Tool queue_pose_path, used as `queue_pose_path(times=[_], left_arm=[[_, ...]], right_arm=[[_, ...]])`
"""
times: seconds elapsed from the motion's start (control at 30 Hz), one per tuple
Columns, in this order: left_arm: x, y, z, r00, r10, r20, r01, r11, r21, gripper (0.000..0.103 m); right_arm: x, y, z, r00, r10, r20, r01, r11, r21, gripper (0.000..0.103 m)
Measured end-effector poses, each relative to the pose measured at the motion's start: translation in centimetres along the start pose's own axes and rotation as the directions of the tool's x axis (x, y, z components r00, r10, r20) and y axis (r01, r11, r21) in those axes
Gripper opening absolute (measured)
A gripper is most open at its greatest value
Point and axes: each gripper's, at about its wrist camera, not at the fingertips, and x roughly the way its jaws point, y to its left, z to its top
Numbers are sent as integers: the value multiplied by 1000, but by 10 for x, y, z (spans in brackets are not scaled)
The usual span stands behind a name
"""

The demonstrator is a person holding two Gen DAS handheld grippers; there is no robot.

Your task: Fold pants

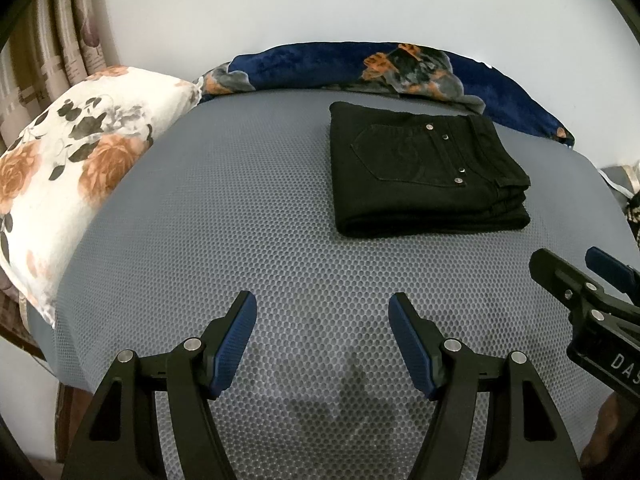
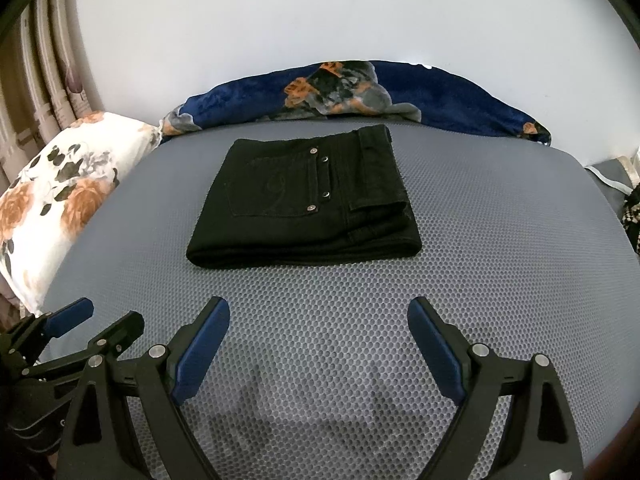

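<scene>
In the left wrist view, the left claw (image 1: pixel 323 306) is wide open and grips nothing; its two fingers have blue ribbed pads (image 1: pixel 236 350) on black frames. It hovers over the grey mattress (image 1: pixel 224 216), which has a honeycomb mesh texture, and its shadow falls on the mesh just below it. The black jeans (image 1: pixel 424 168) lie folded into a thick rectangular packet, ahead of the claw and to its right, well apart from the fingertips. A back pocket with small metal rivets faces up, and the waistband is at the right side. The right claw (image 1: pixel 572 260) shows at the right edge, with its fingers apart and empty. A white pillow with orange roses (image 1: pixel 76 176) lies at the left of the mattress, and a dark blue plush blanket with flowers (image 1: pixel 380 68) runs along the far edge, against a white wall (image 1: pixel 320 0).

In the right wrist view, the right claw (image 2: pixel 318 304) is also wide open and empty. The folded jeans (image 2: pixel 304 196) lie straight ahead of it, slightly to the left, not touching it. The left claw (image 2: pixel 104 312) appears low at the left, near the pillow (image 2: pixel 60 200). The blanket (image 2: pixel 440 100) lies behind the jeans, and striped curtains (image 2: pixel 44 60) hang at the far left
</scene>
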Motion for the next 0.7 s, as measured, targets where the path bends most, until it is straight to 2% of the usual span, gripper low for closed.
queue_pose_path(times=[0.7], left_arm=[[2,-2,3,1000,8,9,-8,1000,22,69]], right_arm=[[1,-2,0,1000,-6,-5,6,1000,4,89]])
